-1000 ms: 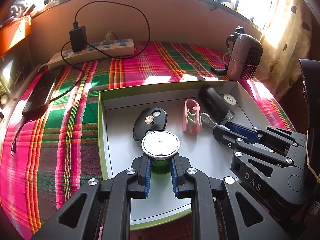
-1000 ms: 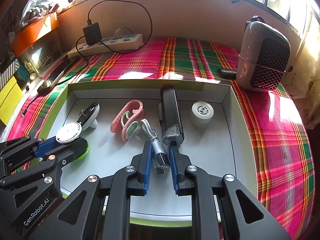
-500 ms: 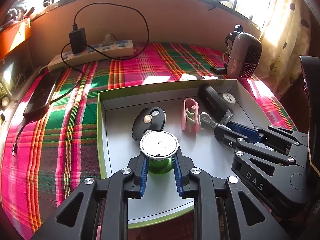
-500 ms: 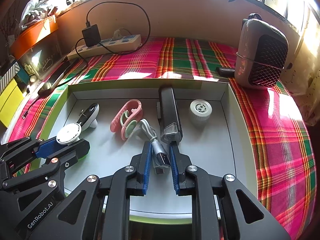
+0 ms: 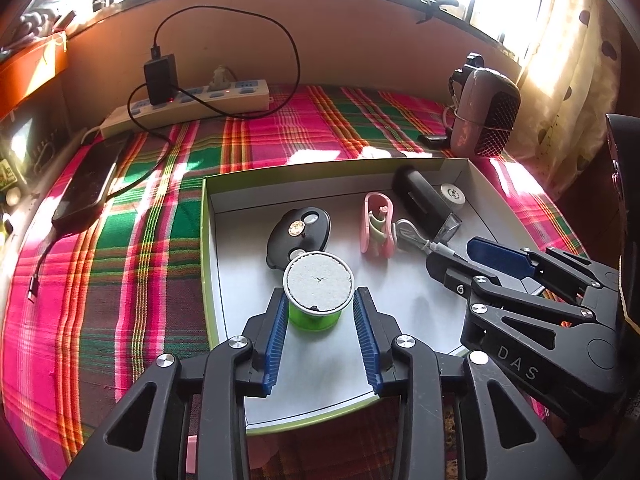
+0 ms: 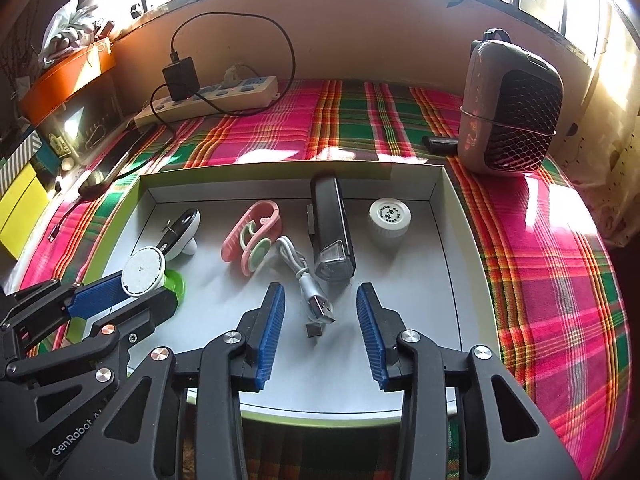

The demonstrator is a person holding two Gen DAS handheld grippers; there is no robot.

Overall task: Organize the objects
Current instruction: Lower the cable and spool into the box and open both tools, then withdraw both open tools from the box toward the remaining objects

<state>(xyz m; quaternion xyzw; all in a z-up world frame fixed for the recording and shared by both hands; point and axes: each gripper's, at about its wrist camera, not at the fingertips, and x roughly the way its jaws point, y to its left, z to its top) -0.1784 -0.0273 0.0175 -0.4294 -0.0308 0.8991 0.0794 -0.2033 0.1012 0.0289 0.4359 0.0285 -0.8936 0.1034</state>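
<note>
Sunlit surface: plaid cloth [image 6: 540, 280] under a window, carrying the shallow tray [image 6: 448, 184] I am sorting into.
Left fingers [image 5: 320, 312]: a second ago clamped on the green tub [image 5: 316, 316]; now they are opening, and both blue pads stand clear of it with a gap on either side.
Green tub: sits upright on the tray floor near the front left, white lid up, just in front of the black oval case [image 5: 298, 232]; nothing presses on it.
Right fingers [image 6: 320, 312]: a second ago shut on the plug of the USB cable [image 6: 308, 284]; now opening too, pads well off the plug.
USB cable: lies flat on the tray floor between my right pads, its coil running back toward the pink clip [image 6: 250, 236] and the black bar light [image 6: 330, 224].
White jar [image 6: 390, 216]: stands alone at the back right of the tray.
Meaning: as I judge it, both drops are made, and each thing rests on its own in the tray.
Next: I would lift both hands straight back so neither pad nudges the tub or drags the cable.
</note>
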